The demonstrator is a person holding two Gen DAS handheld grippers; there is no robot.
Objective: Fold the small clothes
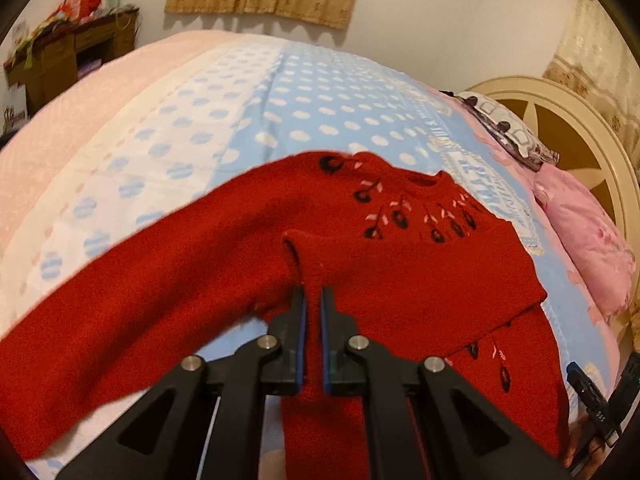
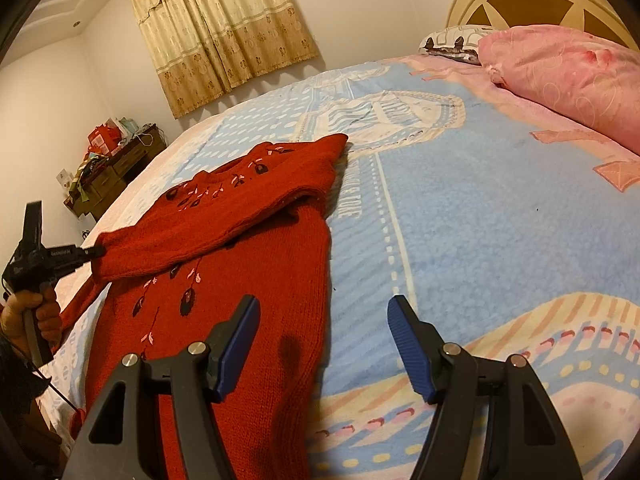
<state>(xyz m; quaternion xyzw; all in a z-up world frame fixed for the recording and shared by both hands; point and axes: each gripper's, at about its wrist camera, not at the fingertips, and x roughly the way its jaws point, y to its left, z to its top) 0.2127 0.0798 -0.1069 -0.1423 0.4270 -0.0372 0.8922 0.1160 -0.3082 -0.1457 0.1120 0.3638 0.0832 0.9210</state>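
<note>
A red sweater (image 2: 240, 248) is laid front-up on the bed (image 2: 480, 220), toward the side away from the pink pillow (image 2: 568, 80). One sleeve (image 1: 120, 280) is pinched at its cuff by the left claw (image 1: 314, 300), which is clenched on the knit; in the right wrist view the sleeve is seen drawn across the sweater's chest, just below the embroidered neckline. The right claw (image 2: 324, 344) is held released, its jaws wide apart, above the sweater's lower edge on the pillow side, with nothing between them.

The sweater is judged to be soft, thick and light, likely to sag and stretch when lifted by one point, yet not slippery on the fleecy cover. A hold is best taken at cuffs, shoulder seams or hem corners, where the knit is doubled and firmer.

Much bare bedcover is left between the sweater and the pillow, so room for swinging folds is ample there. On the sweater's other side the bed's edge is nearer, and a trailing sleeve could be dragged off it.
</note>
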